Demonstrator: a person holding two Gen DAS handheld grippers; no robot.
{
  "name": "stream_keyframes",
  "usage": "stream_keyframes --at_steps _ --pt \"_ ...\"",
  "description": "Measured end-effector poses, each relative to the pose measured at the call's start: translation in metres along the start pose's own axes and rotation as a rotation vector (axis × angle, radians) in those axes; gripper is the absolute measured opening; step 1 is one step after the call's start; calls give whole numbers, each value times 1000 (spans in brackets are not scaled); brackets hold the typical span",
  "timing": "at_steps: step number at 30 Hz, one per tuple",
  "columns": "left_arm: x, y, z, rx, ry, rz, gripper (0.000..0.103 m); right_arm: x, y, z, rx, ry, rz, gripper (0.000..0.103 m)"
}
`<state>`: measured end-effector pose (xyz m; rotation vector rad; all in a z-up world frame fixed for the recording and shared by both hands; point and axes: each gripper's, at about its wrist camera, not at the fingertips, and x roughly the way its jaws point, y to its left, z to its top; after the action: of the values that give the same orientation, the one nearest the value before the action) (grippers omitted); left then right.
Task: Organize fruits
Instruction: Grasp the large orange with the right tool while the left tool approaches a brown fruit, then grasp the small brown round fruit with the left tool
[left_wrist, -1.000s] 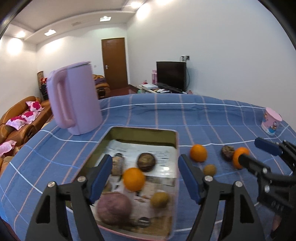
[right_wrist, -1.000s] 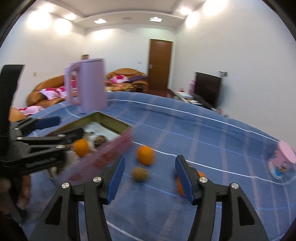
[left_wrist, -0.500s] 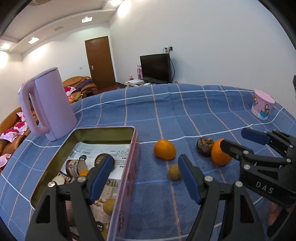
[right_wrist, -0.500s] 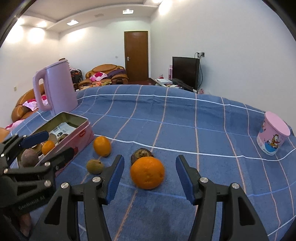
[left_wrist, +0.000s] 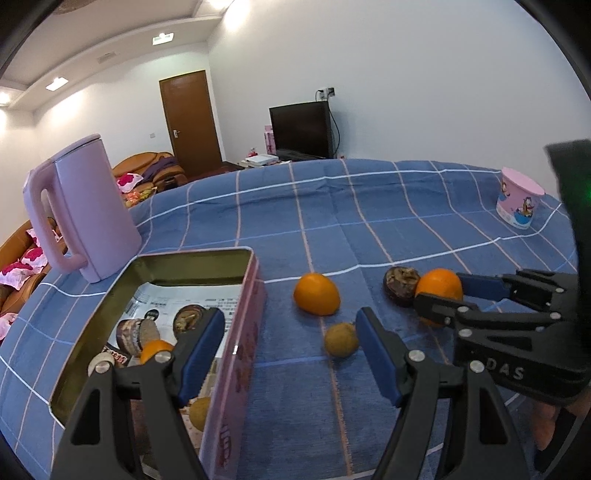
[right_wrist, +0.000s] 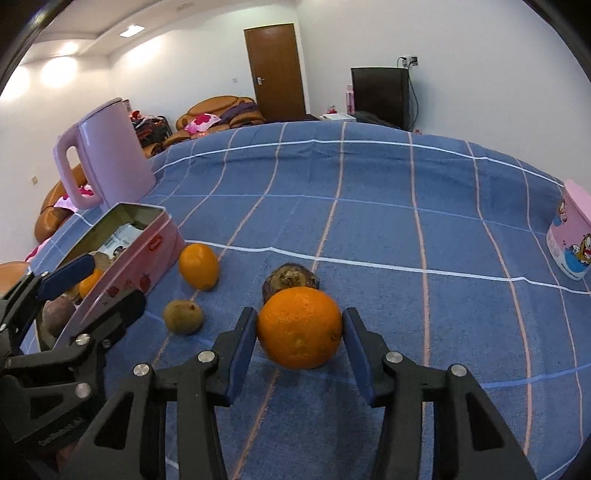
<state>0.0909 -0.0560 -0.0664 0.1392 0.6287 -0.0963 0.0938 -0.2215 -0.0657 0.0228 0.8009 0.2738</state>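
Right hand-held gripper (right_wrist: 300, 330), jaws just closing around the orange (right_wrist: 299, 328), may squirt it into the brown fruit (right_wrist: 290, 277) touching behind if pads (right_wrist: 242, 350) land off-centre.

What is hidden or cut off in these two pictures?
Left wrist view: the left gripper and the tin wall hide the tin's lower fruits.
Right wrist view: the large orange covers the dark brown fruit's front.
Right wrist view: the frame edge cuts the pink cup.
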Motion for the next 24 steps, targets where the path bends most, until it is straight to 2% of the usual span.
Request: stream_keyframes --at_steps 5,8,10,12,15,17,20,22,24 --pt "4 -3 1 5 20 -17 75 -17 -5 -3 26 -76 -46 49" --pt "7 -8 2 18 35 -26 67 -17 -10 -2 52 -77 -40 49" --pt "10 -12 2 27 49 -36 59 -20 -13 -2 61 -85 -39 49" --pt "13 -19 2 55 67 -49 58 -21 -13 -2 63 -94 -39 49" --pt "21 -26 3 75 109 -78 46 -23 -13 -1 63 -104 -39 49" --pt "28 -28 3 82 147 -89 46 -22 -12 -1 63 -106 -40 49" --pt "40 -26 2 59 209 -122 39 -22 -12 -1 61 -105 -38 49" --pt "46 -22 1 29 240 -138 29 -22 -11 -1 60 -104 -38 49" --pt "46 -18 0 8 240 -155 29 -21 -11 -1 58 -103 -37 49"
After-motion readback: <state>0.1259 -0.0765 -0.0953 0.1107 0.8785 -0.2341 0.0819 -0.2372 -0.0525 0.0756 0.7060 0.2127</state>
